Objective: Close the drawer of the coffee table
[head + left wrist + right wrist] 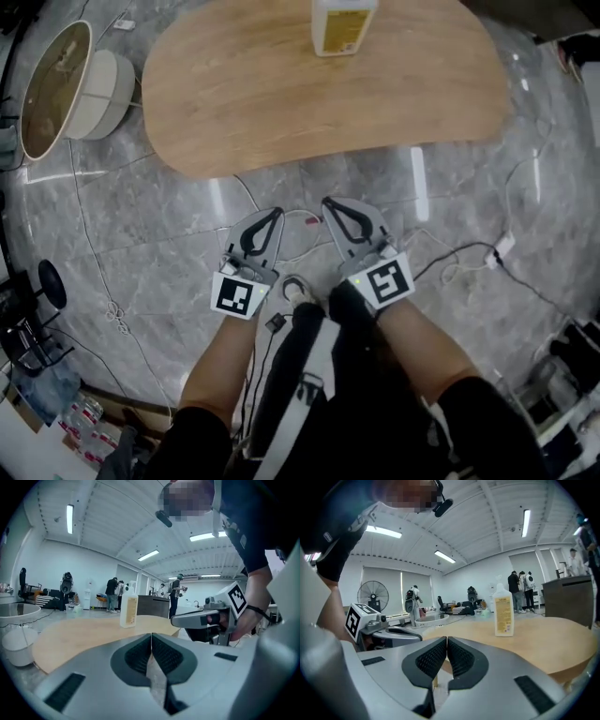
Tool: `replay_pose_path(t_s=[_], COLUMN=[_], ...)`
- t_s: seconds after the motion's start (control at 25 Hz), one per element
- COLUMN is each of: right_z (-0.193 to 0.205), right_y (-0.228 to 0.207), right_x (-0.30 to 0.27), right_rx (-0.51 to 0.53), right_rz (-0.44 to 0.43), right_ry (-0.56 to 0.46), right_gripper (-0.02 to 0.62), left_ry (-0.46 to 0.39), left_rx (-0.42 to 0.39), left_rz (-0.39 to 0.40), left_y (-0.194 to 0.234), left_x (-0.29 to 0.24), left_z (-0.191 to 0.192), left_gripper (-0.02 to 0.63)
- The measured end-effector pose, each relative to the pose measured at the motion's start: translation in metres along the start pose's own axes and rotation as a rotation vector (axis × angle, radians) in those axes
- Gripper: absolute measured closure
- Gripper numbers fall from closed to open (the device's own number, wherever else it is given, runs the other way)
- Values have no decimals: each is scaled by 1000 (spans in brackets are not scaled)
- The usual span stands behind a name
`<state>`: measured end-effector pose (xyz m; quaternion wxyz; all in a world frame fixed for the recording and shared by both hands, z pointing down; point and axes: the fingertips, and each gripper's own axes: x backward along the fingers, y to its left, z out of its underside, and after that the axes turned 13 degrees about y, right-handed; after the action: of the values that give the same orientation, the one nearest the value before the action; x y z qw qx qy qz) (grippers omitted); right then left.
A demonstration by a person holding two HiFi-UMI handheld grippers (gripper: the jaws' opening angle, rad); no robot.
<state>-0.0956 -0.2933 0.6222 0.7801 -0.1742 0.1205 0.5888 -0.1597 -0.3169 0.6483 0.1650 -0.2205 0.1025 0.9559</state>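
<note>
A bottle (342, 26) is standing on the far part of the coffee table (281, 103). A round side table (75, 89) is sitting on the floor (141, 244) left of it. The left gripper (274, 214) and right gripper (329, 202) are hanging side by side before its near edge, with cables (450, 251) lying on the floor around them.

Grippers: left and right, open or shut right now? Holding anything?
Left gripper: shut, nothing held.
Right gripper: shut, nothing held.
</note>
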Motion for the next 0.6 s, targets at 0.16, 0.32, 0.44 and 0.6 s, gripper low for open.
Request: replay_pose_path(t_s=[0.16,0.32,0.44,0.6], right_z=[-23,-39,-54,-68], right_y=[13,30,39,58], right_x=[20,36,45,52], right_rx=[11,15,11,30], right_rz=[7,11,17,6], right_ry=[24,48,52,75], right_gripper=[584,584,584,584], left_ry=[-10,0,9,1], left_rx=[-16,-18,-12,-21], left_rz=[3,8,3,4], left_y=[-8,-18,-22,-25], left_x=[22,44,58,77], left_z=[-27,-43,-52,-62], left_gripper=[598,598,598,598])
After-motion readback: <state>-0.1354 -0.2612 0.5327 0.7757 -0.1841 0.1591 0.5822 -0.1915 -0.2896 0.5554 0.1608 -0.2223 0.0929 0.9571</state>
